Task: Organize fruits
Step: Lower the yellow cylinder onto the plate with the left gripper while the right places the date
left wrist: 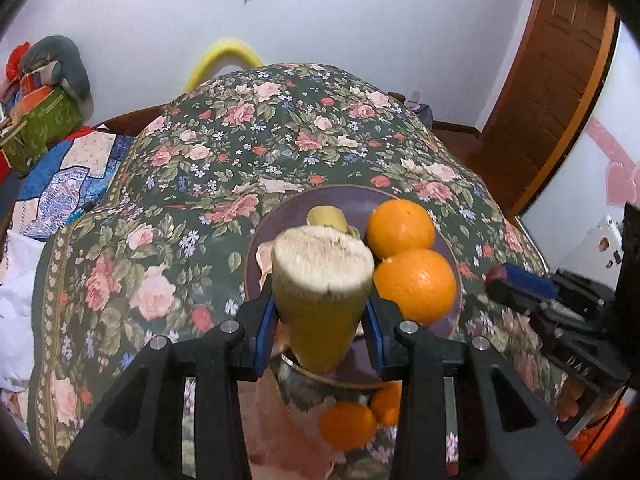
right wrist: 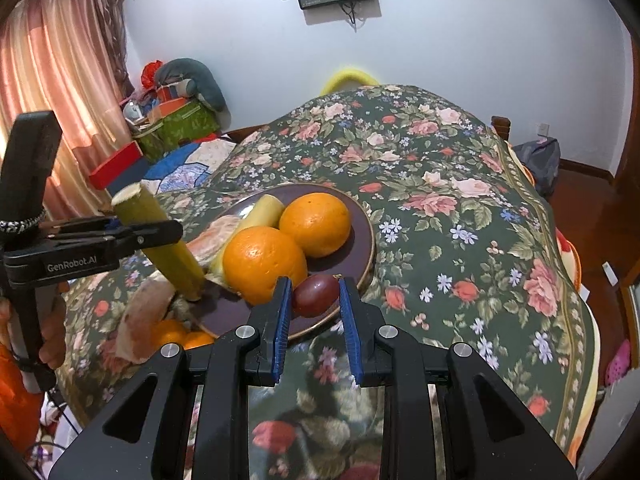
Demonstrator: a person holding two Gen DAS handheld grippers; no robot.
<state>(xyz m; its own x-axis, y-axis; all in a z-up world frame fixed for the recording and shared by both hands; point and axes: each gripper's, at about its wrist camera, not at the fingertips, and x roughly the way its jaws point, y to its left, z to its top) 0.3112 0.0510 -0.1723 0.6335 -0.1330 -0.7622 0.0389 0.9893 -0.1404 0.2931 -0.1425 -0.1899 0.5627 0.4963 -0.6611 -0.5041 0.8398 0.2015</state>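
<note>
A dark purple plate [right wrist: 362,240] sits on the floral tablecloth. It holds two oranges [right wrist: 314,224] [right wrist: 264,264] and a yellow-green cane piece [right wrist: 264,210]. My left gripper [left wrist: 320,312] is shut on a second yellow-green cane piece [left wrist: 322,280], held tilted with its lower end touching the plate's near rim; it also shows in the right wrist view [right wrist: 160,240]. My right gripper [right wrist: 314,292] is closed around a dark red grape [right wrist: 316,294] at the plate's front edge. The oranges also show in the left wrist view [left wrist: 400,226] [left wrist: 416,284].
The glass-topped table with the floral cloth [right wrist: 460,208] falls off at the right. Oranges' reflections [left wrist: 348,424] show in the glass near me. A bed with boxes [right wrist: 176,124] is at the left, a wooden door [left wrist: 552,80] at the right.
</note>
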